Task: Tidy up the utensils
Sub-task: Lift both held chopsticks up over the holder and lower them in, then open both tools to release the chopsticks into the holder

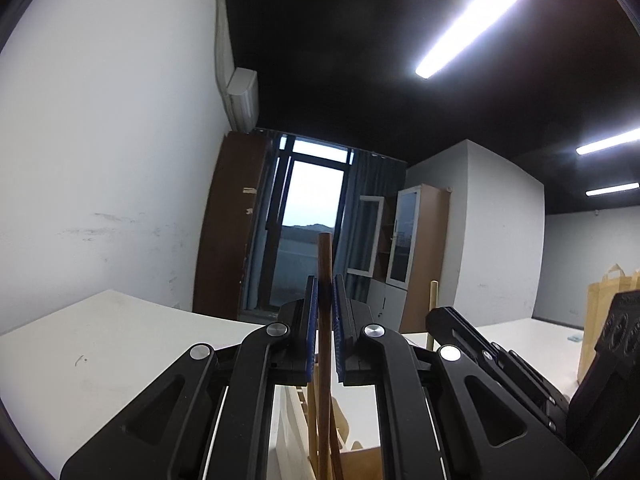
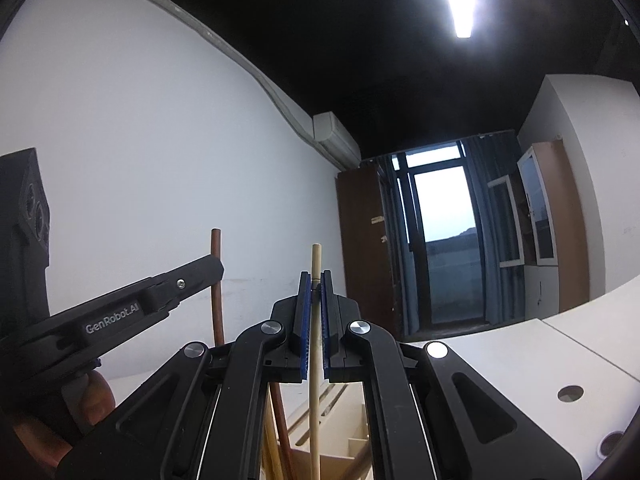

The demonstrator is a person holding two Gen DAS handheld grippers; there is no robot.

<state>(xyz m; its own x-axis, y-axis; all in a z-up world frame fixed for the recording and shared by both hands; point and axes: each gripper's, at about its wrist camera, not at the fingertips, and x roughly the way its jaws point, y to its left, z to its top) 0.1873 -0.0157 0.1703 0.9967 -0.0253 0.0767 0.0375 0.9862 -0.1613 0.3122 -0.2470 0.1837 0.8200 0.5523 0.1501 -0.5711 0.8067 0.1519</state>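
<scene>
Our left gripper (image 1: 325, 292) is closed narrow on a dark brown round wooden stick (image 1: 325, 264), its blue ribbed pads (image 1: 312, 312) pressing the shaft from both sides. The stick stands nearly upright, its blunt top rising above the fingertips against the window (image 1: 312, 216) at the far end of the room, and its lower length running down between the black linkages toward a pale wooden holder (image 1: 296, 420) near the bottom of the view. Other wooden handles sit in that holder beside it, though we cannot tell how many.

Our right gripper (image 2: 316, 280) is likewise clamped narrow, holding a light tan round wooden stick (image 2: 316, 260) upright between its blue pads (image 2: 305, 312). The stick's lower part drops toward the same pale wooden holder (image 2: 352, 440), where reddish and tan handles lean at the near left.

From the right wrist view the left gripper (image 2: 208, 268) reaches in from the left, with the dark brown stick (image 2: 217, 248) standing upright at its tip. From the left wrist view the right gripper (image 1: 440, 316) lies just to the right, the tan stick (image 1: 433, 296) poking up behind it.

The white table (image 1: 100, 340) spreads to the left and a second white table (image 2: 520, 360) with round holes to the right. A brown paper bag (image 1: 600, 312) stands at the far right.
</scene>
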